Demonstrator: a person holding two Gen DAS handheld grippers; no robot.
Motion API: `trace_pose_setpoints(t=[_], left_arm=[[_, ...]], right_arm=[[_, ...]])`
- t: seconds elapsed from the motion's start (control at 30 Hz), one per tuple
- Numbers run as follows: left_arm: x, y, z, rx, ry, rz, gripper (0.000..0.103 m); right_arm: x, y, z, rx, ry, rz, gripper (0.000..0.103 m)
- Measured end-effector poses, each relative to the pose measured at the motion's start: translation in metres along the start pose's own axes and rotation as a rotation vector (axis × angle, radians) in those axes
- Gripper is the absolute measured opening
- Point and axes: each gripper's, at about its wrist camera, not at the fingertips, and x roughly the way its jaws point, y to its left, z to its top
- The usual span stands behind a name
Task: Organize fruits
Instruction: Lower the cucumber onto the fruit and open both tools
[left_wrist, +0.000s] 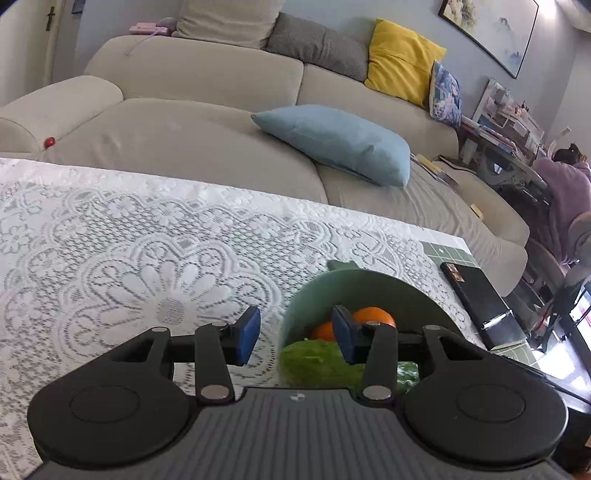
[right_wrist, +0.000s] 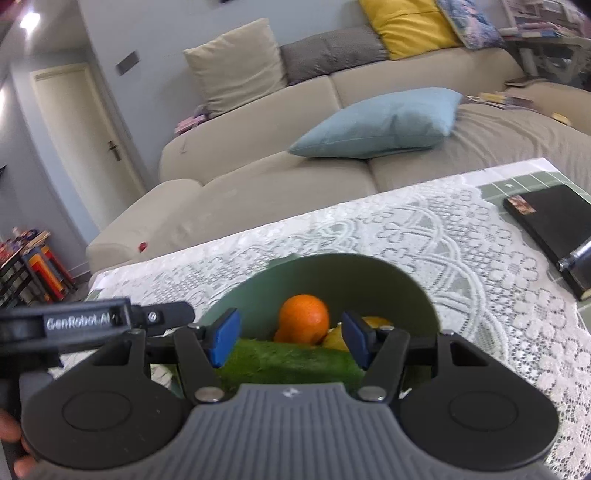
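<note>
A pale green bowl (left_wrist: 369, 284) (right_wrist: 332, 273) stands on the lace tablecloth (left_wrist: 129, 266). In it lie two oranges (left_wrist: 373, 315) (right_wrist: 303, 319), a long green fruit (left_wrist: 314, 360) (right_wrist: 291, 363) and a yellow fruit (right_wrist: 335, 339). My left gripper (left_wrist: 297, 335) is open and straddles the bowl's left rim, one blue pad outside and one inside, neither touching it. In the right wrist view it comes in from the left (right_wrist: 110, 321). My right gripper (right_wrist: 290, 342) hangs open over the bowl's near side. The green fruit lies below and across its pads.
A black book (left_wrist: 480, 302) (right_wrist: 550, 229) lies on the green tiled table edge (right_wrist: 532, 182) right of the bowl. Behind the table is a beige sofa (left_wrist: 192, 147) with a blue cushion (left_wrist: 340, 142). A person in purple (left_wrist: 565, 192) sits far right.
</note>
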Motion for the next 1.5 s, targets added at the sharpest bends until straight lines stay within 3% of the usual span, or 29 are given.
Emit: trace_pose_setpoints(t=[0.2,0.43,0.67,0.8,0.97,1.13,1.33,1.5], left_arm=[[-0.019,0.022,-0.003,-0.012,-0.02,0.031,0.051],[-0.033,0.052,-0.012,-0.043,-0.029,0.062,0.051],[-0.04,0.075,-0.021,-0.064,-0.029,0.062,0.052],[-0.04,0.089,-0.03,-0.08,-0.028,0.051,0.052],[-0.038,0.105,-0.038,-0.107,-0.016,0.044,0.052],[-0.038,0.111,-0.042,-0.117,-0.008,0.024,0.052],[-0.042,0.102,-0.042,-0.076,-0.006,0.004,0.052],[-0.055,0.085,-0.041,-0.016,-0.02,0.014,0.053]], right_arm=[[-0.002,0.032,0.0,-0.219,0.045,0.065,0.073],[0.017,0.062,-0.005,-0.543,0.181,0.029,0.075],[0.036,0.068,-0.002,-0.712,0.245,0.007,0.07],[0.041,0.065,0.007,-0.681,0.296,0.044,0.065],[0.05,0.06,0.014,-0.645,0.324,-0.045,0.056],[0.062,0.06,0.016,-0.634,0.364,-0.073,0.051],[0.06,0.066,0.019,-0.636,0.372,-0.093,0.05],[0.036,0.08,0.026,-0.593,0.316,-0.058,0.057]])
